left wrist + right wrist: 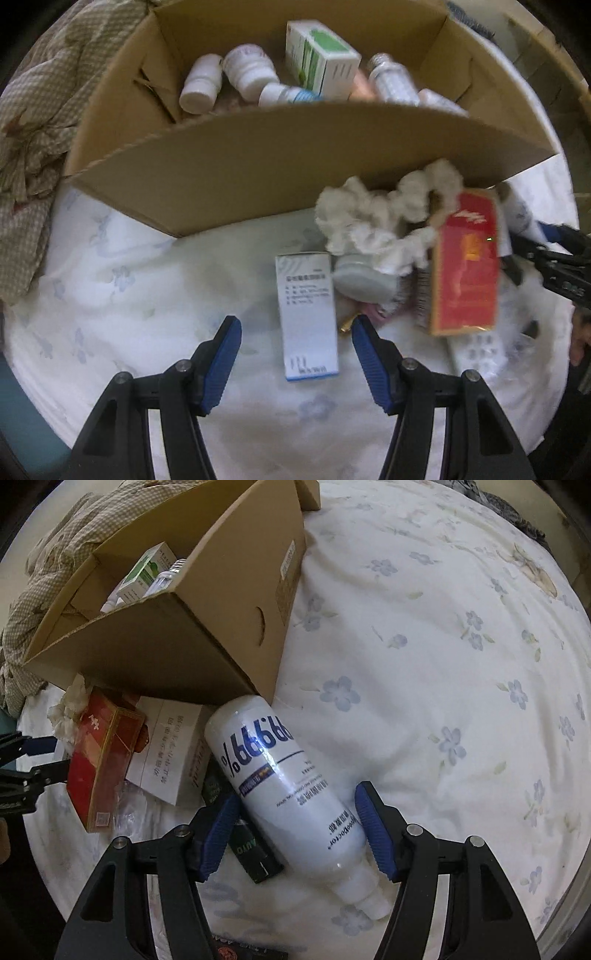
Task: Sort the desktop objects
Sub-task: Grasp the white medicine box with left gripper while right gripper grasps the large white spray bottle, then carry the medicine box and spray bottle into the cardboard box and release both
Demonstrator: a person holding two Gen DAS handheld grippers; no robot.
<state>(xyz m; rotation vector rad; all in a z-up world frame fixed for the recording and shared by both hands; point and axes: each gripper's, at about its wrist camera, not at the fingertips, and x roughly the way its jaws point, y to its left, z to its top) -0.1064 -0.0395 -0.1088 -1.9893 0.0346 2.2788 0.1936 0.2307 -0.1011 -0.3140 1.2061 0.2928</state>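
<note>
My left tool [296,326] is spread wide and holds nothing. A white carton [307,317] lies flat on the bed sheet [122,295] between its fingers, touching neither. The carton sits just in front of the cardboard box [280,162], near its front wall. Inside the box: three white pill bottles [236,75], a green-and-white carton [320,55] and a clear bottle [393,79]. Right of the white carton, also in front of the box, a red pack [466,258] leans on a pile with a white scrunchie [384,214].

My right tool [296,825] is also spread. A white spray bottle [284,786] lies between its fingers, base toward the box corner, nozzle toward me. The left finger [218,834] looks close to touching it; the right finger [373,827] is apart. A black lighter [251,853] lies partly under the bottle.
</note>
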